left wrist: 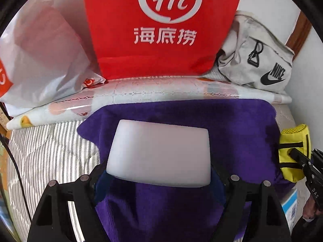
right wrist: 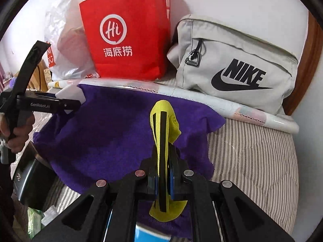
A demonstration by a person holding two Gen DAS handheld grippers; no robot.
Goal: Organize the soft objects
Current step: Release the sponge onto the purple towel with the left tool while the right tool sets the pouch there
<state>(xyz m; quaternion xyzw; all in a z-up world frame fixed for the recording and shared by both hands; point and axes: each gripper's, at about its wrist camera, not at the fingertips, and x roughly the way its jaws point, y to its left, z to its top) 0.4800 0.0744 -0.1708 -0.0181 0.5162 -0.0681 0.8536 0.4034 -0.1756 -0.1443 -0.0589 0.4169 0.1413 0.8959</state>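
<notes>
Left claw (left wrist: 158, 173) clamps white foam block (left wrist: 159, 151); right claw (right wrist: 163, 178) pinches yellow pouch (right wrist: 164, 121).

A red paper bag (left wrist: 161, 26), standing straight ahead of the left gripper (left wrist: 159, 173) and ahead-left of the right gripper (right wrist: 161, 173), carries a white circled "Hi" logo above the characters "海底捞". To the right of both claws, a grey bag (right wrist: 236, 68) bears "NIKE" in black over the swoosh. Left of the red bag, a white plastic bag (right wrist: 66, 46) shows a red square label with partial white letters, not fully legible. "GenRobot.AI" is printed on the left gripper's black body as seen from the right wrist; "DAS" appears on the right gripper's finger at the left view's edge.
</notes>
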